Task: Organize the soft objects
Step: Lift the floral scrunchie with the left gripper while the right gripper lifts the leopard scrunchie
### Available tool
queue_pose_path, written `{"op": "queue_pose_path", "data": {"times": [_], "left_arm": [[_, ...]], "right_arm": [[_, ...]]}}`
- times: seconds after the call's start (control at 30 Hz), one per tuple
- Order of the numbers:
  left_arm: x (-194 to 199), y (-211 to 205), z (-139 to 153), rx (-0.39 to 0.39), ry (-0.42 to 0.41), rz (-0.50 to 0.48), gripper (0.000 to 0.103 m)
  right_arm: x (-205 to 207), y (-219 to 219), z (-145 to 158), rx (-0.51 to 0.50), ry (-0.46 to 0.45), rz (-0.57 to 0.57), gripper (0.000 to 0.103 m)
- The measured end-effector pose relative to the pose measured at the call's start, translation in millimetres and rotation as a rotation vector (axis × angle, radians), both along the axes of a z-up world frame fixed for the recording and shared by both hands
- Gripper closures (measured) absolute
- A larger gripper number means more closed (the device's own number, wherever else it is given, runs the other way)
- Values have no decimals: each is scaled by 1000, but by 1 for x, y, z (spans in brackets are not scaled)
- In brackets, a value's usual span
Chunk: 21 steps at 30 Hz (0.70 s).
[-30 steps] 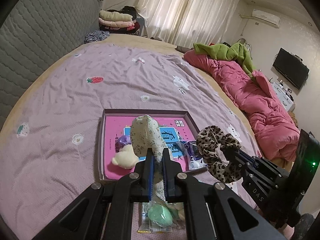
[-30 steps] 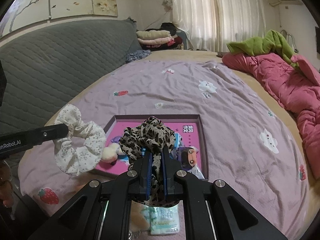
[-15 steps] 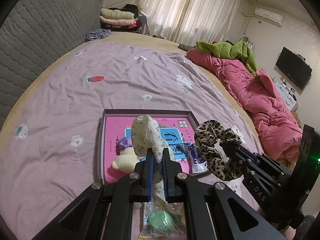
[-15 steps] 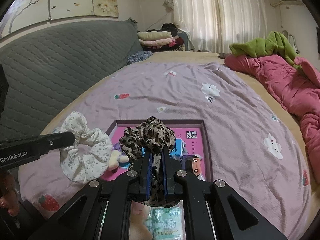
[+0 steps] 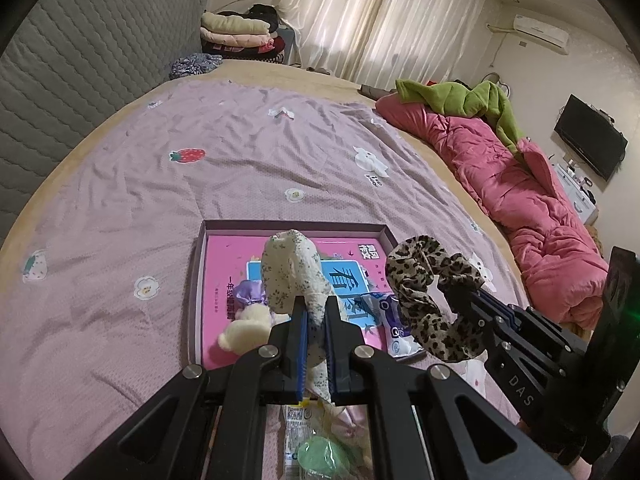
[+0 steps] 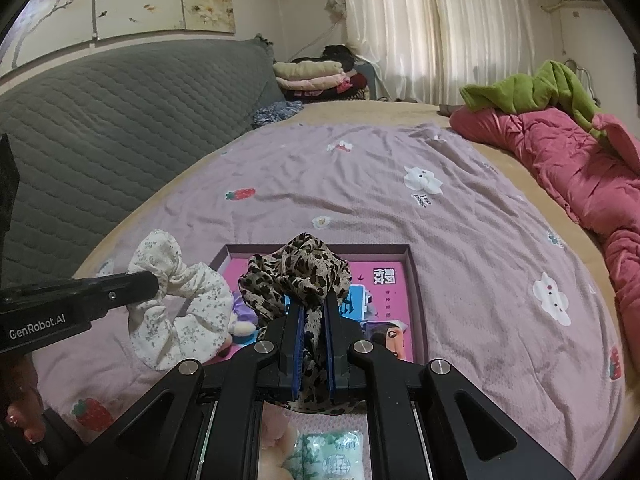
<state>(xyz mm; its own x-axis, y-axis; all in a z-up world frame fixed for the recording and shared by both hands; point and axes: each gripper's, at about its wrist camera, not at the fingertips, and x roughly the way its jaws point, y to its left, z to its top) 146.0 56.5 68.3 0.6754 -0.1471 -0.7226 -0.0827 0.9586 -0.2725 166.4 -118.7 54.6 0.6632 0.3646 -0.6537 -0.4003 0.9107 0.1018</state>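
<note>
My left gripper [image 5: 314, 312] is shut on a white floral scrunchie [image 5: 290, 272], held above the near edge of a shallow box with a pink lining [image 5: 224, 256]. The scrunchie also shows in the right wrist view [image 6: 180, 300]. My right gripper [image 6: 313, 312] is shut on a leopard-print scrunchie [image 6: 298, 272], which hangs to the right in the left wrist view [image 5: 432, 296]. In the box lie a cream plush toy [image 5: 244, 330], a purple item [image 5: 250, 292] and a tissue pack [image 5: 390, 320].
The box sits on a lilac bedsheet [image 5: 200, 184]. A green item and a wrapped pack [image 5: 320, 454] lie on the sheet under the left gripper. A pink duvet [image 5: 532, 216] lies along the right side. A grey quilted headboard [image 6: 100, 120] stands at the left.
Both grippers have pulled back and risen slightly with their scrunchies; the box looks a little farther away. Both grips are unchanged.
</note>
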Motion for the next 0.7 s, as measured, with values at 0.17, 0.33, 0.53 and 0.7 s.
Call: {"op": "queue_pose_path", "data": {"times": [0.17,0.33,0.53,0.7], "left_arm": [[6,-2,-5,-6,5,-1,95],[15,-2,-13,-10,18,-2,95],[22,-4,-27,-18,38,-12,95],[28,-6,-36,-32,52,-22,95]], "right_arm": [[9,-1,-6,-2,14,-9,94],[18,-2,-14,-4,31,-19,94],[24,-2,-23,-6,50,-24,94],[26,-3,-28,-9,61,-28,94]]}}
